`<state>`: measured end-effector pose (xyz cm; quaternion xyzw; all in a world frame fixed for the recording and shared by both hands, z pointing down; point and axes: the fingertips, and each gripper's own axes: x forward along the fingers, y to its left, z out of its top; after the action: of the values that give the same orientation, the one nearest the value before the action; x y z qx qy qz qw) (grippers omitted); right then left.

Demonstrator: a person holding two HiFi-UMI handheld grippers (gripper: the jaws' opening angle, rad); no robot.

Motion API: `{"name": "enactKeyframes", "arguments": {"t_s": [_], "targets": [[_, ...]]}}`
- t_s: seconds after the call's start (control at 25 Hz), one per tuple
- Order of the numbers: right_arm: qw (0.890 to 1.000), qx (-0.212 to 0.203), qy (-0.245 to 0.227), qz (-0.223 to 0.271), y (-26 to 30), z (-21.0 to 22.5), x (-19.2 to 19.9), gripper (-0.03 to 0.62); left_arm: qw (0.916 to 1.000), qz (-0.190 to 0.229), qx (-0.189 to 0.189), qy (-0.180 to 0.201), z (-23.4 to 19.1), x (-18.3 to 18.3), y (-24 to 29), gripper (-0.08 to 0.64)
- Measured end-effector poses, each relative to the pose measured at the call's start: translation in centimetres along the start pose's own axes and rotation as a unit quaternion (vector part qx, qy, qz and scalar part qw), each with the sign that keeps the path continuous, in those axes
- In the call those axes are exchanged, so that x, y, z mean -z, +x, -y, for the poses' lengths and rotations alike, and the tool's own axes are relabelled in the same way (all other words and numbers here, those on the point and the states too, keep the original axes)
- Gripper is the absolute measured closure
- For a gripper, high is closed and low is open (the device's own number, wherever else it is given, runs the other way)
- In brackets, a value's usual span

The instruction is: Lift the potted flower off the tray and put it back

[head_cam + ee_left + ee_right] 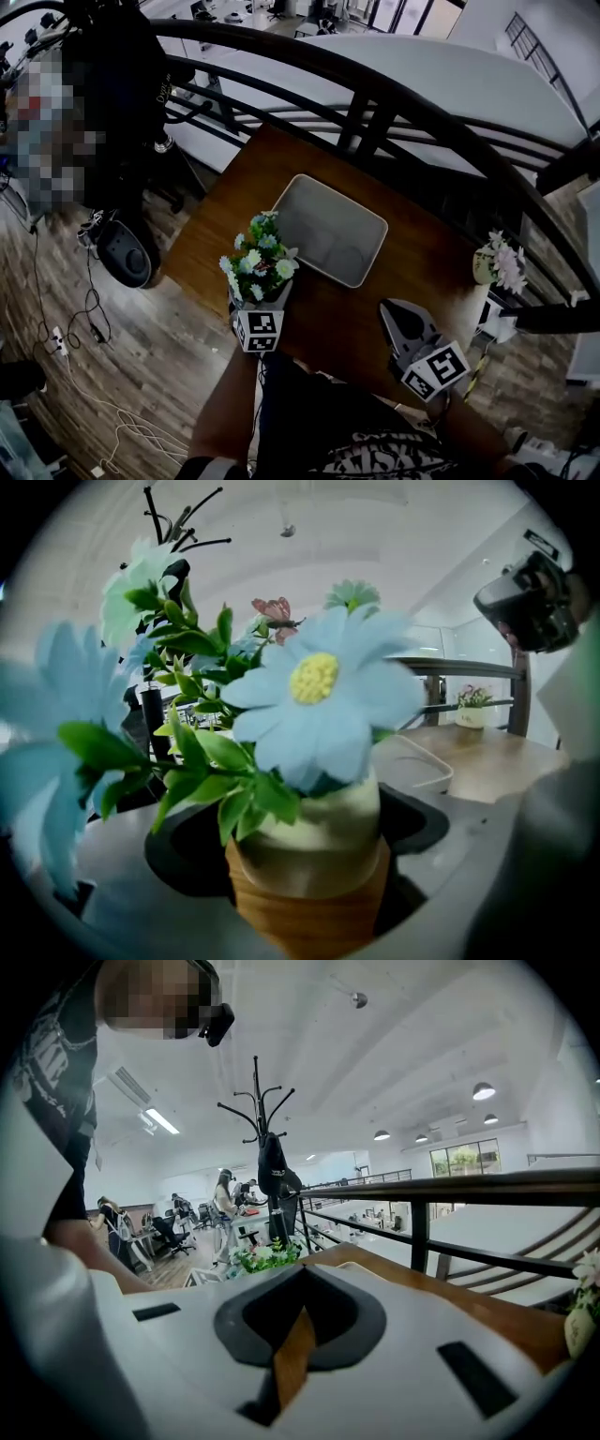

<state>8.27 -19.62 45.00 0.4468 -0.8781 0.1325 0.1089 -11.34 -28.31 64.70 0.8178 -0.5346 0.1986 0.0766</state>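
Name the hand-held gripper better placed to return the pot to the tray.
Left. The left hand-held gripper holds the pot beside the tray; the right hand-held gripper is shut, empty, farther off.

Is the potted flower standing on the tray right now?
No, the left tongs hold the potted flower beside the tray, off its surface.

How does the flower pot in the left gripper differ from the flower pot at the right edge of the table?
Pose: the held pot is clamped by the left gripper, beside the tray; the far pot stands free on the table.
Flowers: the held pot carries blue and white blooms; the far pot's blooms look pink.
Both are small pots of flowers, and neither is on the tray.
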Motion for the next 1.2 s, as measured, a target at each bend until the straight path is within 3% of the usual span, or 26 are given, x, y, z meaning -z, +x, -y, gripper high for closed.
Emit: {"name": "enactKeyframes", "arguments": {"t_s": [0.2, 0.6, 0.96, 1.2], "targets": [[1.0, -0.016, -0.01, 0.008, 0.4, -0.8, -0.2, 0.601, 0.9998, -0.009, -0.016, -0.009, 0.7, 2.7, -1.9, 0.074], [0.999, -0.047, -0.013, -0.004, 0.3, -3.5, 1.9, 0.601, 0.9993, -0.034, -0.01, -0.013, 3.3, 6.1, -1.8, 0.074], [0.998, -0.06, 0.009, -0.003, -0.3, -4.7, 2.9, 0.601, 0.9983, -0.058, -0.009, -0.003, 3.9, 6.7, -2.9, 0.074], [0.997, -0.074, 0.018, 0.01, -1.4, -5.1, 3.4, 0.601, 0.9973, -0.064, -0.009, -0.033, 5.1, 7.5, -5.9, 0.074]]}}
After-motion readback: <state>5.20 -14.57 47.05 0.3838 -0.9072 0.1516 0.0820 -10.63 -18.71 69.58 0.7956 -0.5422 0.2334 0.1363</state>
